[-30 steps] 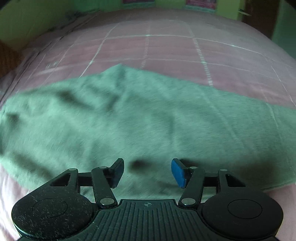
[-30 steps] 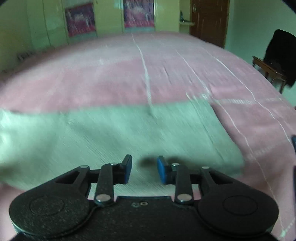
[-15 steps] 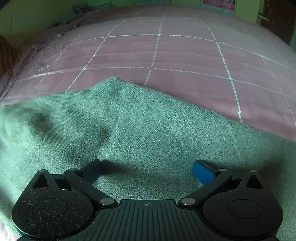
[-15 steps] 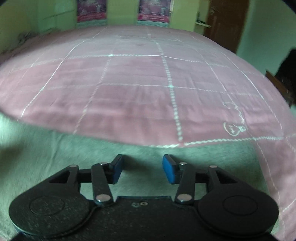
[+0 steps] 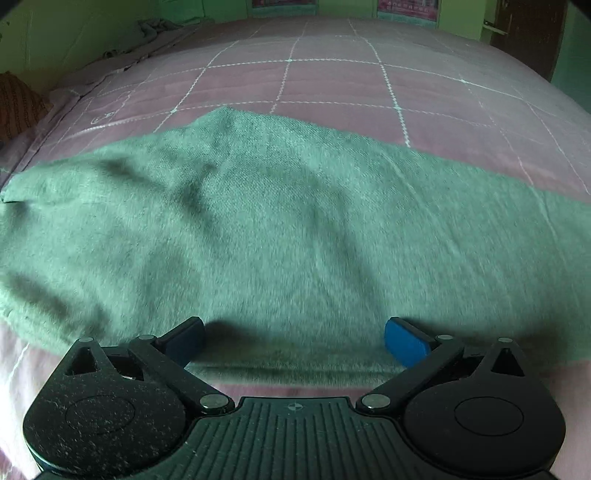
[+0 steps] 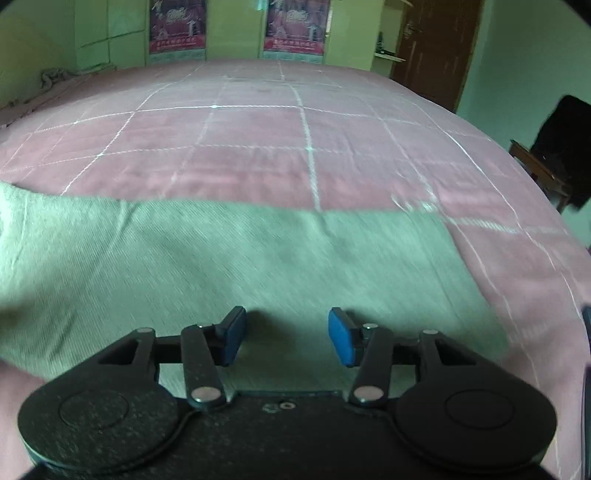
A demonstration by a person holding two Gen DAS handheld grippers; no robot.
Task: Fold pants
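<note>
Green pants [image 5: 280, 229] lie spread across a pink checked bed cover [image 5: 332, 74], folded lengthwise, with a peak at the far edge. My left gripper [image 5: 293, 339] is wide open and empty, just above the near edge of the cloth. In the right wrist view the pants [image 6: 240, 266] end at a straight edge on the right. My right gripper [image 6: 286, 336] is open and empty, low over the cloth near that end.
The pink bed cover [image 6: 295, 140] stretches far beyond the pants. A dark wooden door [image 6: 432, 48] and a chair with dark clothing [image 6: 557, 158] stand at the right. Bunched cloth [image 5: 155, 29] lies at the bed's far left.
The left gripper opened wide and has pulled back a little, so its near cloth edge shows. The right gripper opened wider and moved back over the pants' end.
</note>
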